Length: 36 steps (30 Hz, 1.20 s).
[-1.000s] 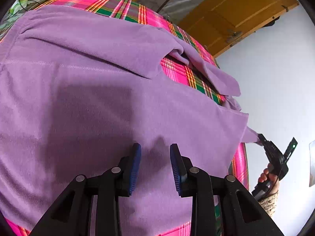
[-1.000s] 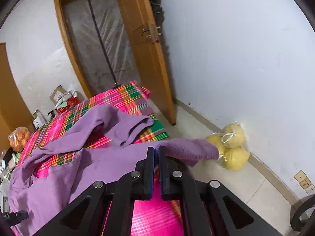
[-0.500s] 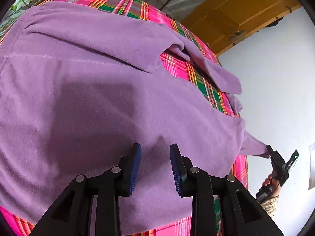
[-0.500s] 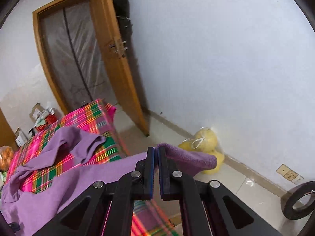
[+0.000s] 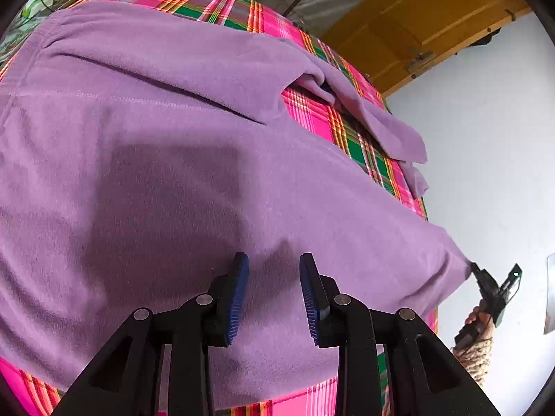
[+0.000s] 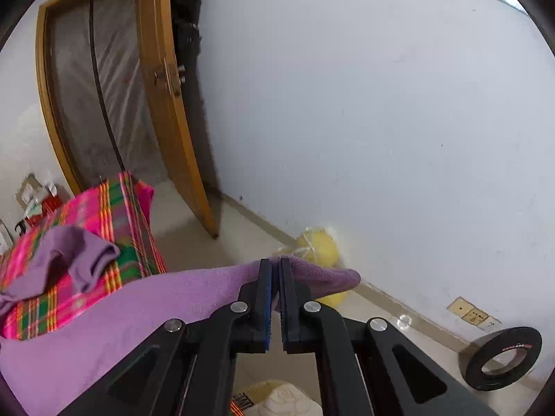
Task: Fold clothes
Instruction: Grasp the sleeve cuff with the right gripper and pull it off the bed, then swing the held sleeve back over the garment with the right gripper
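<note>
A purple fleece garment [image 5: 180, 159] lies spread over a pink and green plaid table [image 5: 222, 0]. My left gripper [image 5: 274, 291] hovers open just above its near part, with nothing between the blue pads. One sleeve [image 5: 378, 121] lies folded across the far side. In the right wrist view my right gripper [image 6: 274, 277] is shut on the garment's corner [image 6: 322, 274], which it holds stretched out past the table's end, above the floor. The same gripper [image 5: 485, 284] shows at the far right of the left wrist view, held by a hand [image 5: 475, 319].
A wooden door [image 6: 177, 111] stands open beyond the table's end. A yellow bag [image 6: 322, 246] lies on the floor by the white wall. A black tape roll [image 6: 503, 357] sits at the lower right. Boxes and clutter [image 6: 38, 201] stand by the far table end.
The right gripper has pulled the garment's corner further out past the table end, stretching the cloth flatter. The left gripper has stayed open above the cloth.
</note>
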Tool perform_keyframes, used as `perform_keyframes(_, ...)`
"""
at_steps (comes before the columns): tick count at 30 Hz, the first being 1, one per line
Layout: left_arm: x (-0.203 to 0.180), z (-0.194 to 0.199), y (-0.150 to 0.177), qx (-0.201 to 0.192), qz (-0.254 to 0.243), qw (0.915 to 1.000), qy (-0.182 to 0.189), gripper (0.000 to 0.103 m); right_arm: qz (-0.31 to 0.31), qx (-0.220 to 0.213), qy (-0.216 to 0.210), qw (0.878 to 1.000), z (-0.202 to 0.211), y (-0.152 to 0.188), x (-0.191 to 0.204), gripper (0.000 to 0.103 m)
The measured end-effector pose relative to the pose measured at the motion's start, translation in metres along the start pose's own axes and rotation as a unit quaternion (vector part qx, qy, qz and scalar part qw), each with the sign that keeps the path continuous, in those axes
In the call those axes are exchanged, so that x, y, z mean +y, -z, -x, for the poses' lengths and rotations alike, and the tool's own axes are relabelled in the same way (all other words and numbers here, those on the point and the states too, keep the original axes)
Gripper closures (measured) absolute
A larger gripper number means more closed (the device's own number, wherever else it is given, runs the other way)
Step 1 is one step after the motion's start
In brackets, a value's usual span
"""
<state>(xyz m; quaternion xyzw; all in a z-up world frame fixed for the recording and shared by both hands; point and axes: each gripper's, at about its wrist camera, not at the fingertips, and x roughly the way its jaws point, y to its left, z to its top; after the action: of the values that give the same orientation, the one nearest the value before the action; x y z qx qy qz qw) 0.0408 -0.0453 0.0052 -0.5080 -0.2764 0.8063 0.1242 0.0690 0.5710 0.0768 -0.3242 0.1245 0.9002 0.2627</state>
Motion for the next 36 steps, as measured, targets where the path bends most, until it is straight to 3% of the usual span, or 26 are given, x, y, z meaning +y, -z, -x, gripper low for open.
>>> perform_keyframes(11,0.001,0.000,-0.001,0.008,0.000,0.9999,0.006,0.072,-0.019,0.112,0.011,0.993,-0.055,0.042,-0.017,0.099)
perform_keyframes(19,0.018,0.012,-0.009,-0.006,0.025,0.9996,0.008,0.072,0.018,0.101,0.014,0.995,-0.035,0.036,0.002,0.099)
perform_keyframes(21,0.023,0.021,-0.015,-0.016,0.029,0.9994,0.004,0.072,0.026,0.091,0.012,0.995,-0.027,0.029,0.013,0.099)
perform_keyframes(28,0.031,0.052,-0.049,-0.052,0.026,0.9980,-0.024,0.072,0.070,0.064,-0.053,0.994,0.000,0.002,0.077,0.092)
perform_keyframes(36,0.037,0.077,-0.113,-0.082,-0.018,0.9924,-0.090,0.072,0.138,0.083,-0.146,0.976,0.000,0.002,0.177,0.086)
